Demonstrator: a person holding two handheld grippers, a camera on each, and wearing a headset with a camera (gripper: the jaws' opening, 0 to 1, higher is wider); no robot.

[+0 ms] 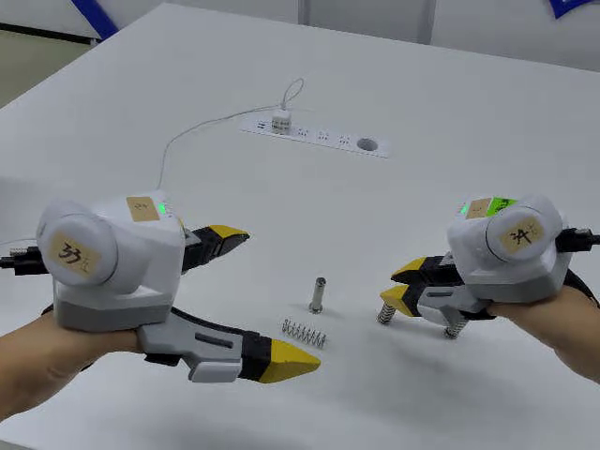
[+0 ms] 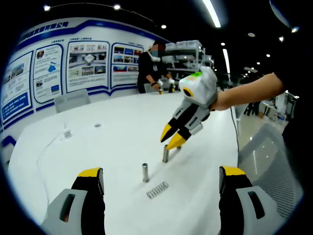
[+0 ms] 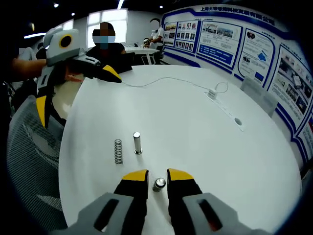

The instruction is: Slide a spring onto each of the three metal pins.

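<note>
**2 of 3 dressed, 1 left bare**

The loose spring lies flat on the white table, just ahead of the left gripper and nearest its lower yellow tip. That gripper's jaws are spread wide and have hold of nothing. Just beyond the spring the bare pin stands upright, close to it but apart. The right gripper is off to the other side, jaws parted by only a narrow gap and clamped on nothing. A sprung pin stands just under its yellow tips, and in the right gripper view that pin's top peeps through the gap. Whether a tip touches it I can't tell. A 2nd sprung pin is mostly hidden beneath the right gripper's body, only some coils showing. Farther back a power strip sits in the tabletop, a white cable looping away from it.
</note>
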